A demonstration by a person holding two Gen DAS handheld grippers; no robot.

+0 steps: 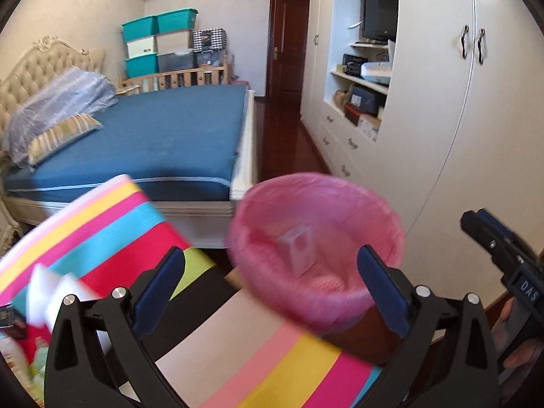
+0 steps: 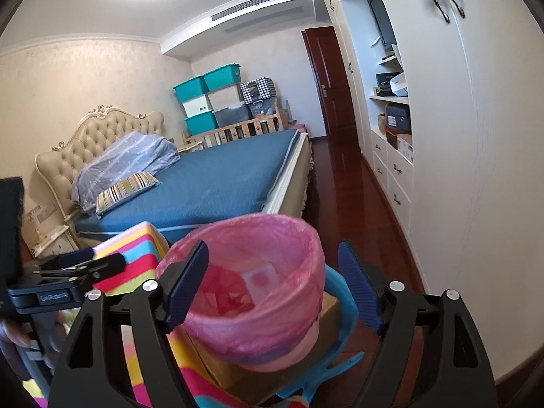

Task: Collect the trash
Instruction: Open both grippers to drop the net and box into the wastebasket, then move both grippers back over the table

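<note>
A small bin lined with a pink bag (image 1: pixel 316 244) stands at the edge of a rainbow-striped table (image 1: pixel 278 370); it also shows in the right wrist view (image 2: pixel 251 272). A small clear box (image 1: pixel 299 248) lies inside the bag, seen too in the right wrist view (image 2: pixel 263 284). My left gripper (image 1: pixel 272 289) is open and empty, just in front of the bin. My right gripper (image 2: pixel 272 285) is open and empty, its fingers either side of the bin's rim. White crumpled paper (image 1: pixel 54 292) lies on the table at the left.
A bed with a blue mattress (image 1: pixel 163 136) stands behind the table. White wardrobes (image 1: pixel 442 102) line the right wall, with dark wood floor (image 2: pixel 343 183) between. The bin rests on a brown box (image 2: pixel 238 367) and a blue plastic piece (image 2: pixel 340 306).
</note>
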